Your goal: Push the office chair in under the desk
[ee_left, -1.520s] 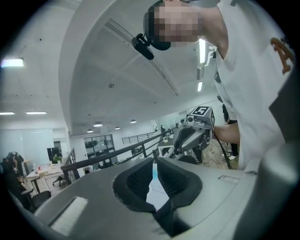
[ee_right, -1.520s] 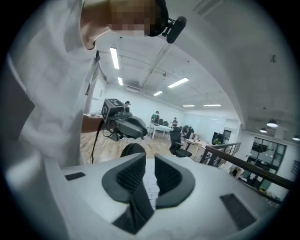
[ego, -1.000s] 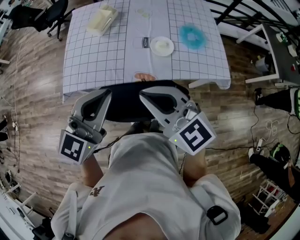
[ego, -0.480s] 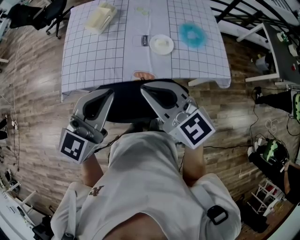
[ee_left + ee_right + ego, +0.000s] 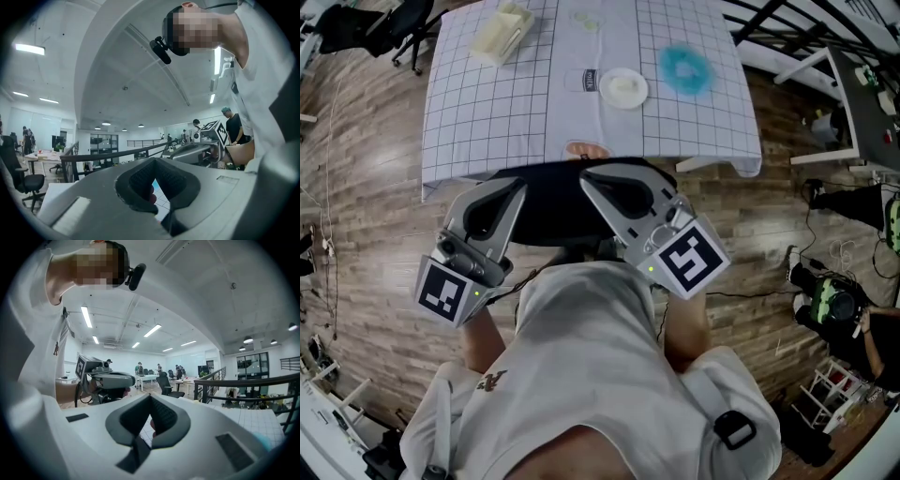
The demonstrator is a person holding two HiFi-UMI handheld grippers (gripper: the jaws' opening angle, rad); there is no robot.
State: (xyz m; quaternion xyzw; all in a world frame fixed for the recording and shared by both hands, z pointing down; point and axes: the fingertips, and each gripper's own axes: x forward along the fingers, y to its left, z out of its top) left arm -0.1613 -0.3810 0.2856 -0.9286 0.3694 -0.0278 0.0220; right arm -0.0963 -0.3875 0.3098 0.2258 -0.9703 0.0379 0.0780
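In the head view the black office chair (image 5: 551,214) stands against the near edge of the desk (image 5: 534,112), which wears a white grid cloth. Both grippers point at the chair's back from my side. My left gripper (image 5: 521,186) is shut and empty, its tip over the left part of the backrest. My right gripper (image 5: 586,178) is also shut and empty, with its tip over the backrest near the cloth's edge. Whether the tips press on the chair I cannot tell. In the left gripper view (image 5: 156,161) and the right gripper view (image 5: 150,397) the jaws hide the chair.
On the cloth lie a cream box (image 5: 502,33), a white plate (image 5: 623,87) and a blue fluffy item (image 5: 684,70). Cables and bags sit on the wood floor at right (image 5: 834,300). Another black chair (image 5: 403,28) stands at the far left. People stand far off in the room (image 5: 139,367).
Both grippers and the chair stay in about the same place. The right gripper has rolled slightly. A person at the right edge of the floor has shifted.
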